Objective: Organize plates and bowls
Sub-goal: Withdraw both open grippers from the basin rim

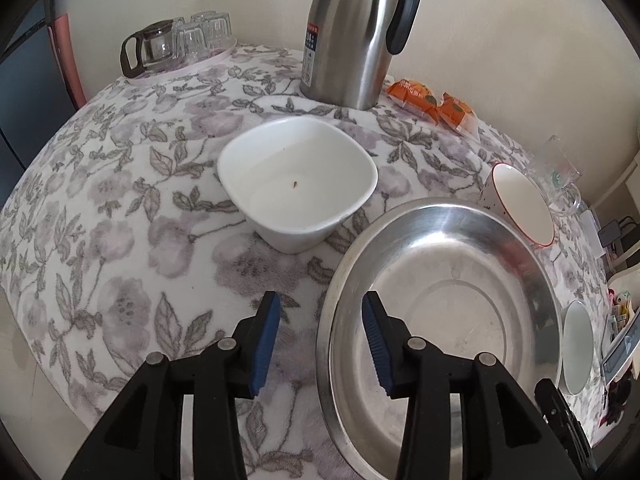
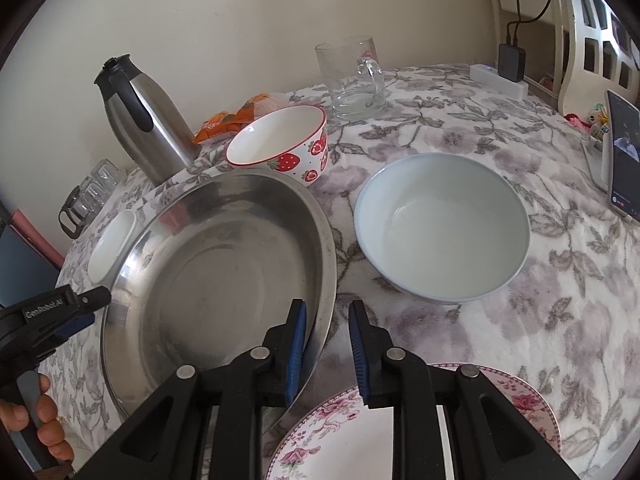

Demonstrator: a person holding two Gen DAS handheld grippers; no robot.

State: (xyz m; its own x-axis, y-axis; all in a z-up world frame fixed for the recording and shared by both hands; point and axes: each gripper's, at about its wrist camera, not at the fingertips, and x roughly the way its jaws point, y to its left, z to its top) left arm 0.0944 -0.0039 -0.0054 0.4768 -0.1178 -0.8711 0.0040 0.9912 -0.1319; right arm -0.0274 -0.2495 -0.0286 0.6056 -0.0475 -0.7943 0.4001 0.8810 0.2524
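Both tongs are open — the left tongs point(image 1: 320, 336) and right tongs point(image 2: 326, 352) each straddle the big metal plate's point(image 2: 224, 264) rim.

Steel basin point(image 2: 224, 264) lying upright on cloth, rim sitting between right gripper's fingers point(image 2: 298, 344) and likewise straddled by left gripper's fingers point(image 1: 376, 344); white square bowl point(image 1: 298, 184) resting ahead of left fingers, small speck inside; strawberry bowl point(image 2: 286, 144) tilting against basin's far rim; pale blue bowl point(image 2: 442, 228) sitting ahead-right of right fingers; floral plate point(image 2: 340, 440) lying beneath right fingers
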